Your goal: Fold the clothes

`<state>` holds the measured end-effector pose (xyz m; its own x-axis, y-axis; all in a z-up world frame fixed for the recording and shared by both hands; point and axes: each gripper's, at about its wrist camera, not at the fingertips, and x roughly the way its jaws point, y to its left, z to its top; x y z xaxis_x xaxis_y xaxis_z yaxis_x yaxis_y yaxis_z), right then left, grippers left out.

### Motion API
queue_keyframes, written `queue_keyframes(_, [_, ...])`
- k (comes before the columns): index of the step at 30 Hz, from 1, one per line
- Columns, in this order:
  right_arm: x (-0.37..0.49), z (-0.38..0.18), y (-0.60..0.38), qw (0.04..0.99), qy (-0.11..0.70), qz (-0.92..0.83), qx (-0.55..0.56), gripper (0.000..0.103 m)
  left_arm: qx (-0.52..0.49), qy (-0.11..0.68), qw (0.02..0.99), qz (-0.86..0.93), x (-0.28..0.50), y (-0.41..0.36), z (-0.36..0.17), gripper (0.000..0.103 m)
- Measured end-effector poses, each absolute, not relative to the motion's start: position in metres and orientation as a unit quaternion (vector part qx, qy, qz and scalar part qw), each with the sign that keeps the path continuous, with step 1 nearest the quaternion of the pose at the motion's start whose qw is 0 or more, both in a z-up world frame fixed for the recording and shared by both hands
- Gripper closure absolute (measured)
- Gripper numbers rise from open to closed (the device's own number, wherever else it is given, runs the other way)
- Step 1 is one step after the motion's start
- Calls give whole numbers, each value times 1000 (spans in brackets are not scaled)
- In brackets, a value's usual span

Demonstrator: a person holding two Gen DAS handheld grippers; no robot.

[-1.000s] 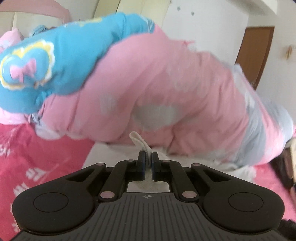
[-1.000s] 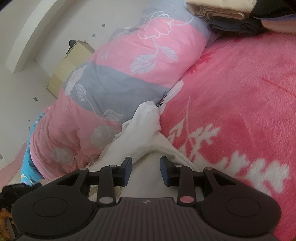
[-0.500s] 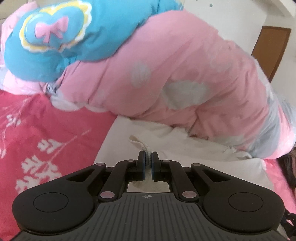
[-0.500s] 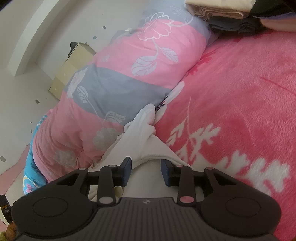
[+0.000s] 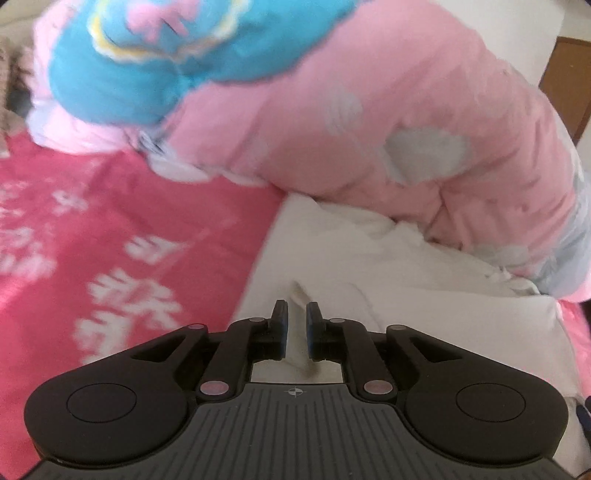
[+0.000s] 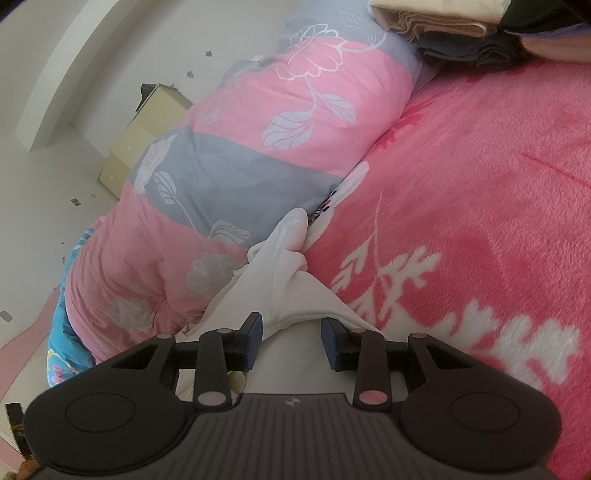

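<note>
A white garment (image 5: 388, 266) lies on the red blanket, bunched against a pink quilt roll. In the left wrist view my left gripper (image 5: 295, 315) is slightly open just over the garment, with a fold of the cloth loose between its pads. In the right wrist view the same white garment (image 6: 280, 273) runs in a twisted bunch toward the quilt. My right gripper (image 6: 291, 326) is open, low over the garment, with cloth lying between its fingers.
A red blanket with white leaf print (image 6: 461, 221) covers the bed. A long pink and grey floral quilt roll (image 6: 240, 155) lies along its far edge, with a blue cushion (image 5: 147, 66) on it. Folded clothes (image 6: 443, 22) are stacked at the far corner.
My left gripper was shut on a fold of the white garment and has now opened a little, dropping lower onto the cloth. My right gripper stayed open and hardly moved.
</note>
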<state>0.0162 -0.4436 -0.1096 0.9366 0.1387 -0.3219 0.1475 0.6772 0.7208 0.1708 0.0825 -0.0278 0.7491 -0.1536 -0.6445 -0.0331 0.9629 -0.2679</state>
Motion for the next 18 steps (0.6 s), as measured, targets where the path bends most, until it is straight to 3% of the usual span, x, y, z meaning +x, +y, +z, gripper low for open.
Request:
queue_keyframes(5, [16,-109,-443,898,178,-3,401,66,-136,303,943,2,142,127,28,94])
queue_keyframes(9, [16,-110,-444,899,179,-2,400,66,-138,280,950,10,138,144,57,84])
queue_keyframes(12, [16,-110,-443,899,179,-3,399,66,-135,288,948,-16,145,131,51,65])
queue_keyframes(18, [15,-90,-431,913,206,-17,352,64,-160,351,918,-93,167,96,-4,64])
